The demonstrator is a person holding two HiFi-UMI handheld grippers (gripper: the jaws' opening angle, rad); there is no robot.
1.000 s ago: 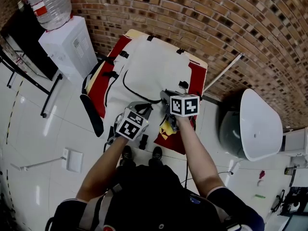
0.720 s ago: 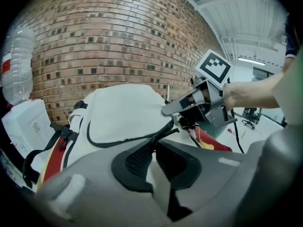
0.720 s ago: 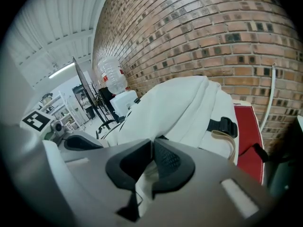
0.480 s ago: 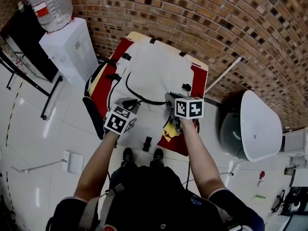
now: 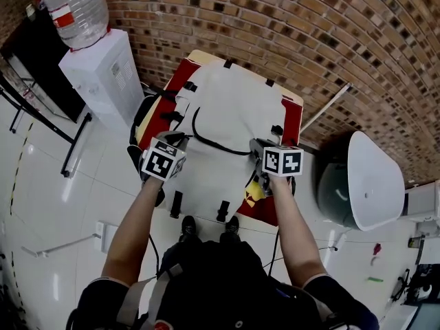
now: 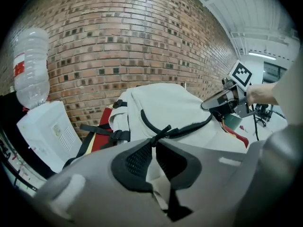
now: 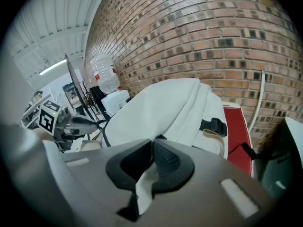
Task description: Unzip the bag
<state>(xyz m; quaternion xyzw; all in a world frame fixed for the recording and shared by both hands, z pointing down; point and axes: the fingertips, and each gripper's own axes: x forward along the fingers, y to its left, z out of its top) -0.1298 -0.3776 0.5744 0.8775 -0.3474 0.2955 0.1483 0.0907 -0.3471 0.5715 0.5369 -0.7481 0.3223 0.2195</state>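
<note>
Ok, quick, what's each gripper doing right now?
Left gripper: closed on the black zipper pull.
Right gripper: just closed further, pinching fabric of the white backpack.

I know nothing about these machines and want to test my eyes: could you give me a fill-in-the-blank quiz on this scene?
The bag on the red table is ____ in colour.
The wall behind it is built of ____.
The zipper pull pinched by the jaws of the left gripper is ____ in colour.
Missing words: white; brick; black.
</note>
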